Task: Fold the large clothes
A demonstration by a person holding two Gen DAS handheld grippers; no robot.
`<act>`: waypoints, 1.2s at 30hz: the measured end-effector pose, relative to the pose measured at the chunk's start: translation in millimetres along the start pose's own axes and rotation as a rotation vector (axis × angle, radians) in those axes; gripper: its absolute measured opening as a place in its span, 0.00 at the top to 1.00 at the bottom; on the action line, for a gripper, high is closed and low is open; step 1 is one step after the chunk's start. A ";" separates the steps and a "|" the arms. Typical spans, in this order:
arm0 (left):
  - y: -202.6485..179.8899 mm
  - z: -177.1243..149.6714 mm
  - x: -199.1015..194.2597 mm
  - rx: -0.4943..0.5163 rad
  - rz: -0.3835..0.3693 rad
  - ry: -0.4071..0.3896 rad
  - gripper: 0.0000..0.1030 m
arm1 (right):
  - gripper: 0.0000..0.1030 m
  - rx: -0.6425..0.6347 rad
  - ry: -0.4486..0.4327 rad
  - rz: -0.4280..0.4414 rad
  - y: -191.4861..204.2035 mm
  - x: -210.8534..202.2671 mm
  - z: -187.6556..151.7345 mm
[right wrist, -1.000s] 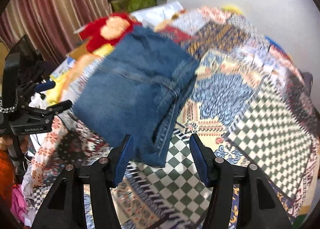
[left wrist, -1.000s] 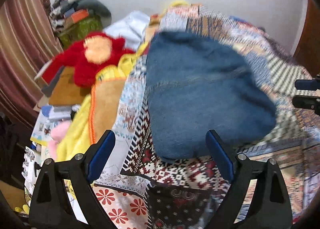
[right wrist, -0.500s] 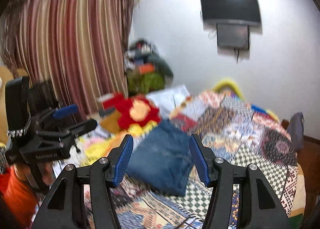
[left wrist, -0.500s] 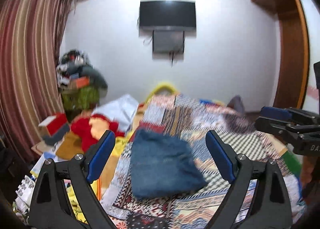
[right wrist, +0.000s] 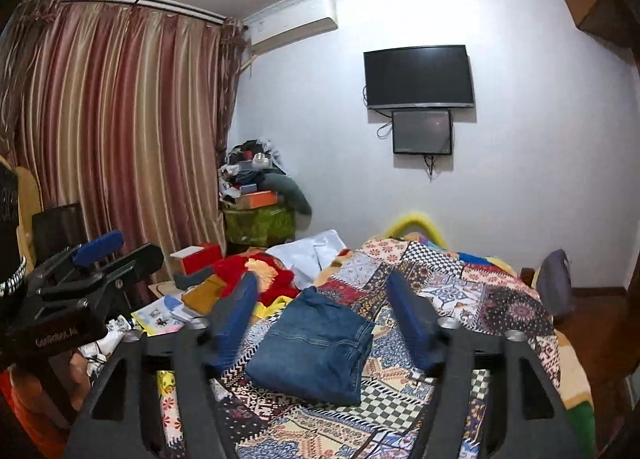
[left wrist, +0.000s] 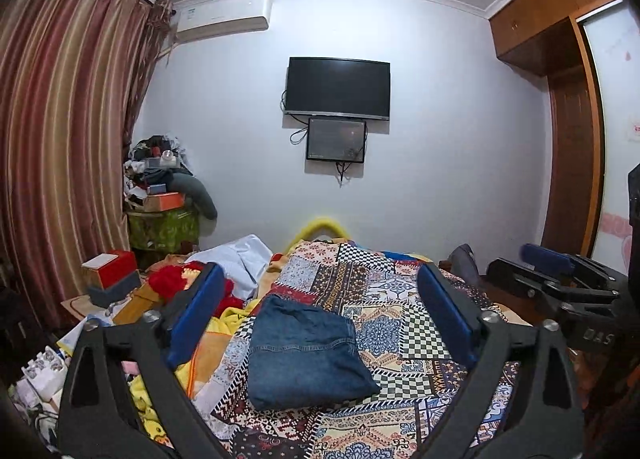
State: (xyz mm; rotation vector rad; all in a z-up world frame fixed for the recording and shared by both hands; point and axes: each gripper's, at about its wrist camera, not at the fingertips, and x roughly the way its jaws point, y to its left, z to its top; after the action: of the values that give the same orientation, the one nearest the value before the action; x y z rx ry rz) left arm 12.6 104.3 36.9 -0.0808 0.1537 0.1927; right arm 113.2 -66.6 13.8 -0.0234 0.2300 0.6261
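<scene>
Our left gripper (left wrist: 320, 307) and right gripper (right wrist: 322, 309) held level above the bed, jaws apart, just opened wider, nothing between them, folded jeans (left wrist: 304, 359) lying on the patchwork bedspread (left wrist: 404, 319).

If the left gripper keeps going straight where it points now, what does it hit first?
Probably the folded jeans on the patchwork bedspread. The left gripper is open and empty, angled slightly down over the bed; depth is unclear, so it may pass above them.

folded jeans (left wrist: 304, 355) blue denim, matt, stitched seams. bedspread (left wrist: 404, 323) printed patchwork cloth. curtain (right wrist: 120, 131) at 9 o'clock satiny, striped sheen. wardrobe (left wrist: 568, 163) at 3 o'clock glossy brown wood. tv (right wrist: 418, 77) screen glossy black.
</scene>
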 end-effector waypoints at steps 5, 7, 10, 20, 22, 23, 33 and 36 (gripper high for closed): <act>-1.8 -4.3 -8.0 0.003 0.028 -0.007 0.00 | 0.07 0.009 -0.014 -0.024 3.8 -9.3 -1.8; -2.1 -6.4 -9.0 -0.002 0.021 -0.003 0.00 | 0.02 0.010 -0.018 -0.039 4.9 -10.3 -2.3; -0.3 -8.1 -8.6 -0.012 0.023 0.002 0.00 | 0.01 0.002 -0.029 -0.050 7.7 -14.8 -2.7; -0.7 -14.6 -3.7 -0.007 0.038 0.017 0.00 | 0.01 -0.008 -0.014 -0.051 5.2 -14.6 -3.4; 0.2 -15.6 -1.3 -0.009 0.037 0.023 0.00 | 0.01 -0.005 -0.011 -0.053 4.1 -14.2 -4.6; 0.7 -16.1 -0.4 -0.010 0.036 0.026 0.00 | 0.01 -0.003 -0.010 -0.054 3.5 -14.1 -4.9; 3.6 -21.9 9.2 -0.025 0.039 0.058 0.00 | 0.01 0.009 0.024 -0.069 -3.5 -5.0 -7.9; 4.4 -22.6 9.9 -0.028 0.040 0.062 0.00 | 0.01 0.013 0.027 -0.069 -3.9 -4.3 -8.7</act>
State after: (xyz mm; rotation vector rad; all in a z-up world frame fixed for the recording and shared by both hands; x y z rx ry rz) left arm 18.1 108.3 12.8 -0.1116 0.2147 0.2320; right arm 110.3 -73.1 6.0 -0.0276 0.2580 0.5558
